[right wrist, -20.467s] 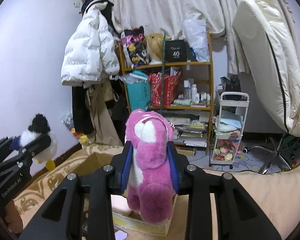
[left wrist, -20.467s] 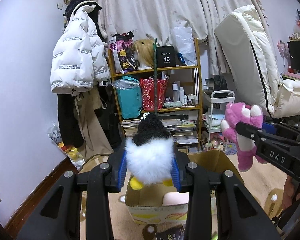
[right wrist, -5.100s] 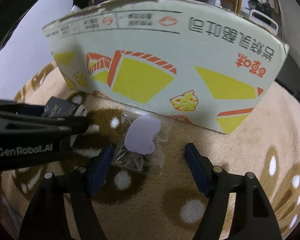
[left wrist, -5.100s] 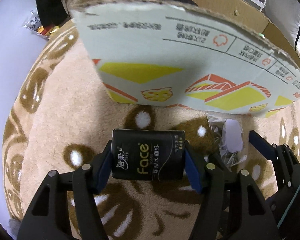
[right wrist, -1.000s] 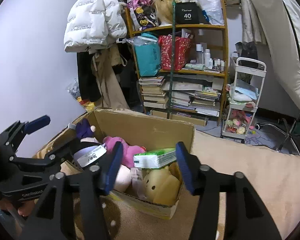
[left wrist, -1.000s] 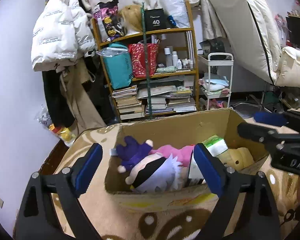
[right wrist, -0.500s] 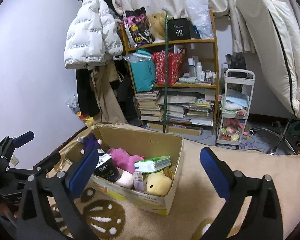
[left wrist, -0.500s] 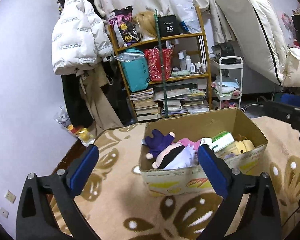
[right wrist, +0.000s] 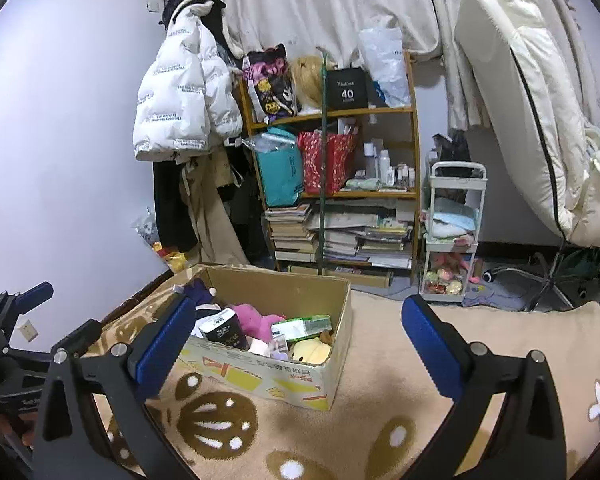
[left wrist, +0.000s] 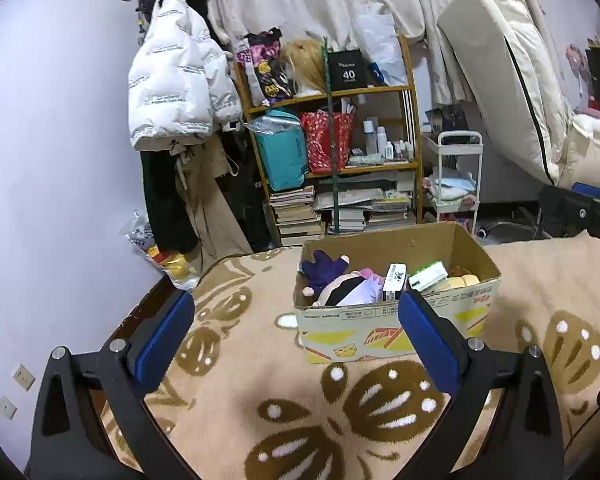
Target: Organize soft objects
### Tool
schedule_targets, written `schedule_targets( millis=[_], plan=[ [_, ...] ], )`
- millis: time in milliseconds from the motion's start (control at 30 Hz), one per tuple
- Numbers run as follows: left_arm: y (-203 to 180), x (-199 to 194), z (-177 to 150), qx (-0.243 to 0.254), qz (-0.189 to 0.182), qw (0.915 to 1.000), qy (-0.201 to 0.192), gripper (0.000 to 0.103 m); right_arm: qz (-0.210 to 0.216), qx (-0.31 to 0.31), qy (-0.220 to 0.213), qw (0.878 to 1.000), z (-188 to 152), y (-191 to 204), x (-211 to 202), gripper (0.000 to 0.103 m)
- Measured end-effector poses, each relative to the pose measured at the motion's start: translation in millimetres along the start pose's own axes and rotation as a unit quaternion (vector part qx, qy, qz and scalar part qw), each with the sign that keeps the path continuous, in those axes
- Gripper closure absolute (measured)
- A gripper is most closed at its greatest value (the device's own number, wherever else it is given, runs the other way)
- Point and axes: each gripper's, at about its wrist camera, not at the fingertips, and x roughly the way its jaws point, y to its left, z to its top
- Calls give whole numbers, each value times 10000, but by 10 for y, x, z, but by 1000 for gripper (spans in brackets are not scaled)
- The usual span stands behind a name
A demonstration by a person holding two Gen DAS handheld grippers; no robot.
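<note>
A cardboard box (left wrist: 396, 330) (right wrist: 284, 378) stands on the beige patterned blanket. Inside lie a purple plush (left wrist: 324, 268), a black-and-white plush (left wrist: 346, 290), a pink plush (right wrist: 254, 316), a yellow plush (right wrist: 310, 350), a black tissue pack (right wrist: 224, 332) and a green-and-white tissue pack (right wrist: 302, 326). My left gripper (left wrist: 296, 340) is open and empty, held back from the box's front. My right gripper (right wrist: 296, 340) is open and empty, back from the box on its right side. The left gripper also shows at the left edge of the right wrist view (right wrist: 16, 320).
A cluttered wooden shelf (left wrist: 332, 152) with books and bags stands behind the box. A white puffer jacket (left wrist: 176, 92) hangs at the left. A white trolley (right wrist: 452, 236) and a cream mattress (right wrist: 516, 120) stand at the right. The blanket (left wrist: 260, 392) covers the near surface.
Both grippers have drawn further back and up from the box, which now looks smaller. Both stay open and empty.
</note>
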Motion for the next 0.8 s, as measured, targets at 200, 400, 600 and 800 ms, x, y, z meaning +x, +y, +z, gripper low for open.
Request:
schedule_targets(
  millis=[200, 400, 600, 800],
  plan=[
    [109, -238, -61, -125, 43, 9999, -23, 2, -116, -228, -157, 9995, -87, 90, -276, 0],
    [199, -447, -123, -268, 50, 9996, -14, 2, -152, -301, -137, 9993, -182, 129, -484, 0],
    [249, -564, -193, -332, 53, 9994, 19, 2, -150, -357, -104, 9992, -262, 163, -577, 0],
    [257, -573, -232, -386, 28, 9992, 42, 2, -163, -352, -117, 9992, -292, 191, -589, 0]
  ],
)
